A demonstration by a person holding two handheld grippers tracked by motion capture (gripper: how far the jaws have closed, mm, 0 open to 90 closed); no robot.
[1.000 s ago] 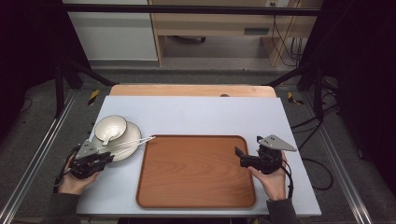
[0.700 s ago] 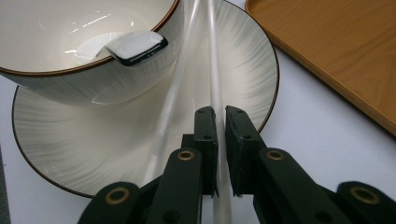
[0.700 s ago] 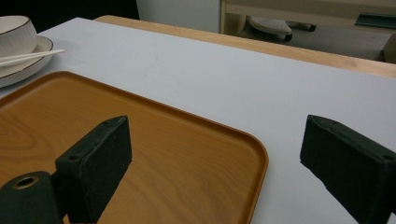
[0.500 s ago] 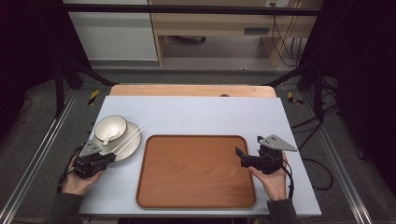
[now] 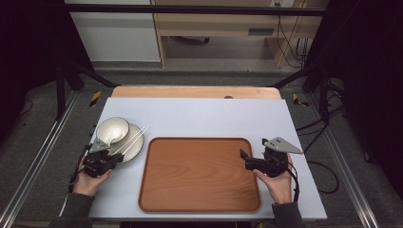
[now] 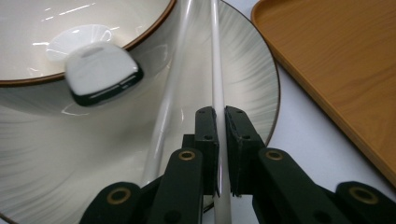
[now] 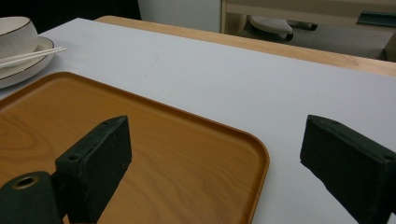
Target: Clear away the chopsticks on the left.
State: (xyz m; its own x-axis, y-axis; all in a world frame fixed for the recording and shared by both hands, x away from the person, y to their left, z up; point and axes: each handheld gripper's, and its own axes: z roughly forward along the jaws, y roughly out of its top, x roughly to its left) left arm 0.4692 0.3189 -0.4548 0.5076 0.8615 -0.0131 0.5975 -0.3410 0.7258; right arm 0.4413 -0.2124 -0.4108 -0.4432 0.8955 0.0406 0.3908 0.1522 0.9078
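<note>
Light fell evenly from above on the pale table (image 5: 199, 114), while the floor and both sides stayed deep in shadow. The high view was soft and a little grainy. In the left gripper view, bright streaks of glare ran across the bowl (image 6: 70, 42) and the plate (image 6: 243, 60); the nearest parts were blurred. The right gripper view was dimmer, its own black jaws out of focus.
</note>
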